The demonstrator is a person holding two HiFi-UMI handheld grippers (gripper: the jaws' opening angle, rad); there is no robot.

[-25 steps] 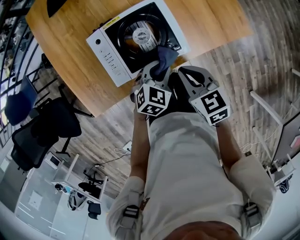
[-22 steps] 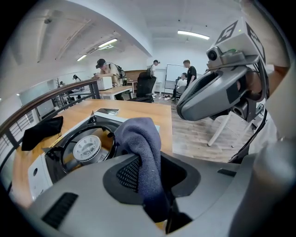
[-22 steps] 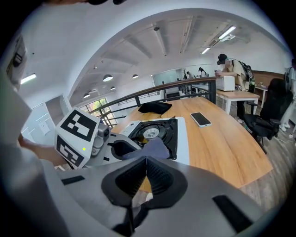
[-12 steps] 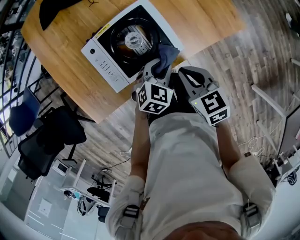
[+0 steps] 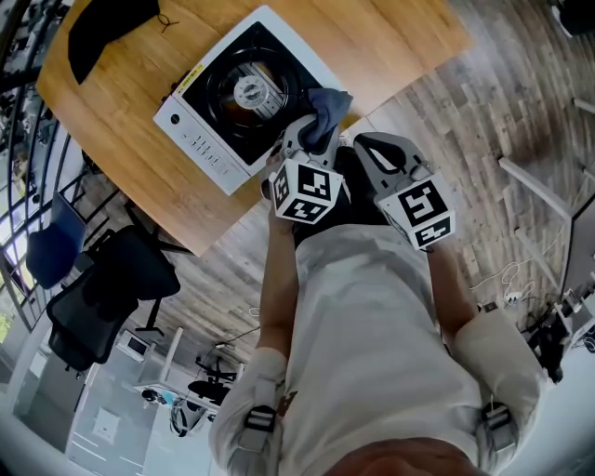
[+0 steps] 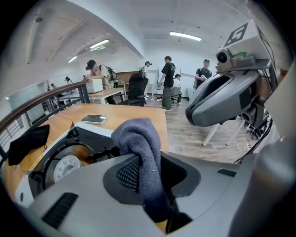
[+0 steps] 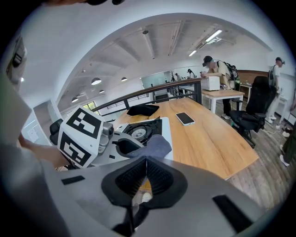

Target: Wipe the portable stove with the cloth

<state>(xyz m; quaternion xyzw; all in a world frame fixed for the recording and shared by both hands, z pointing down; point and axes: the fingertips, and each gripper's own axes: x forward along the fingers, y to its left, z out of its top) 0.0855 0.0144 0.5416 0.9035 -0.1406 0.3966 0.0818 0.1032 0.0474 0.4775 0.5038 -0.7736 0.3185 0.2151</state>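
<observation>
The portable stove (image 5: 216, 119), white with a black round burner top, lies on the wooden table (image 5: 121, 139). My left gripper (image 5: 311, 141) is shut on a blue-grey cloth (image 5: 326, 109) that bunches over the stove's near right corner. In the left gripper view the cloth (image 6: 140, 143) hangs between the pads of the left gripper (image 6: 155, 176), with the stove (image 6: 64, 162) just beyond. Whether cloth and stove touch cannot be told. My right gripper (image 5: 372, 149) hovers beside the left one, off the table's edge. Its jaws, seen in the right gripper view (image 7: 144, 173), are shut on nothing.
A phone (image 7: 185, 118) lies on the table past the stove. A black bag-like item (image 5: 107, 28) rests at the far end. Dark office chairs (image 5: 102, 279) stand on the wood floor to the left. Several people (image 6: 167, 83) stand at desks farther back.
In the head view the stove and table have slid left and the black item has come into sight. The cloth in the left gripper now sits nearer the stove's right corner. Both grips are unchanged.
</observation>
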